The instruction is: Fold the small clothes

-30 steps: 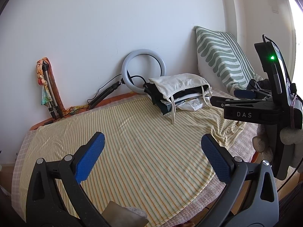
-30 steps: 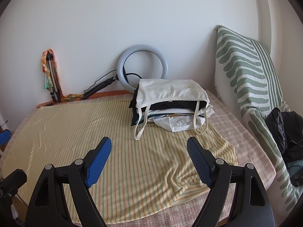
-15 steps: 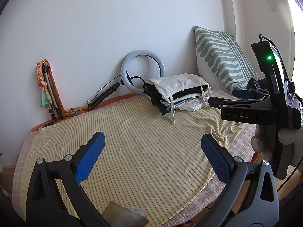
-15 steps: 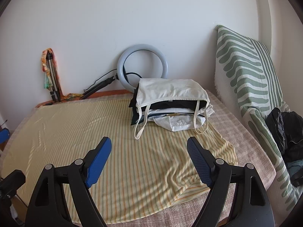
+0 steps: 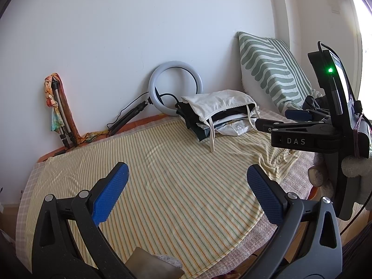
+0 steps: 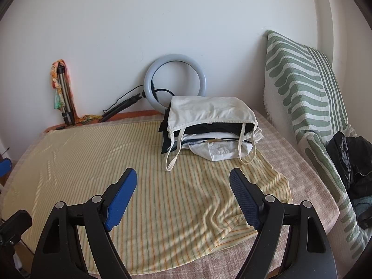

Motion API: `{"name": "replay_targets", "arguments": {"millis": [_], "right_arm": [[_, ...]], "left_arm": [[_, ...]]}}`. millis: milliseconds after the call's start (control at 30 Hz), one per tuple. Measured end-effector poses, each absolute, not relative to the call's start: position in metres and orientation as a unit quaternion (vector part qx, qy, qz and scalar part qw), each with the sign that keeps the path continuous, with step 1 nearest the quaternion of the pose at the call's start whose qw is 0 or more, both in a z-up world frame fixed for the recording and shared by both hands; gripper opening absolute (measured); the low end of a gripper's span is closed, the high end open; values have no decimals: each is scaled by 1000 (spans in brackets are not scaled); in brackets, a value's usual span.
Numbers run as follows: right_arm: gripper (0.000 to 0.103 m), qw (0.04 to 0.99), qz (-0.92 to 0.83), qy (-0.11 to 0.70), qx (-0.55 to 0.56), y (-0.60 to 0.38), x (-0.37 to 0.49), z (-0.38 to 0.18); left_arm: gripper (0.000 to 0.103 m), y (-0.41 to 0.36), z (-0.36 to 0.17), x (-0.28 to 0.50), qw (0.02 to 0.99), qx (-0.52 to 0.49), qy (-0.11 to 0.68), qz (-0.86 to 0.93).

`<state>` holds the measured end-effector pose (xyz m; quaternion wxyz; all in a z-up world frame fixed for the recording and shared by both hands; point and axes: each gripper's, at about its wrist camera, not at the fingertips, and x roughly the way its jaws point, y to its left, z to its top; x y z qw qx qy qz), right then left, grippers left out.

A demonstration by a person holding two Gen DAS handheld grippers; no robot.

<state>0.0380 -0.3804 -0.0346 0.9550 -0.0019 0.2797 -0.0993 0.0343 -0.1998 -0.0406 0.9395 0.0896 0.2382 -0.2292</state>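
Observation:
A stack of folded small clothes (image 6: 209,127), topped by a cream strappy top with straps hanging down, sits at the back of a yellow striped cloth (image 6: 116,174) on the bed; it also shows in the left wrist view (image 5: 220,114). My left gripper (image 5: 186,186) is open and empty above the cloth's front part. My right gripper (image 6: 183,190) is open and empty, hovering in front of the stack. The right gripper's body (image 5: 309,137) shows at the right of the left wrist view.
A white ring light (image 6: 174,81) and its tripod lean on the wall behind the stack. A green striped pillow (image 6: 307,97) stands at the right, with dark clothes (image 6: 351,160) beside it. A folded tripod with a colourful scarf (image 6: 61,88) stands at the back left.
Both grippers stay open and empty. The left wrist view has shifted slightly, with the right gripper sitting a little higher in it. The clothes have not moved.

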Motion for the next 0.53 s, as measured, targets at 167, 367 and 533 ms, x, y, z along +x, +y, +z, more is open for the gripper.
{"name": "replay_targets", "arguments": {"millis": [167,367,533], "right_arm": [[82,955,-98,281,-2,-380,38,-35],[82,954,-97,283,-5,-379,39,-37],[82,954,-94,284,-3,-380,39,-38]], "left_arm": [[103,-199,-40,35,940,91,237,-229],[103,-197,-40,34,940,90,238,-229],[103,-192,-42,33,939,89,239,-232]]}}
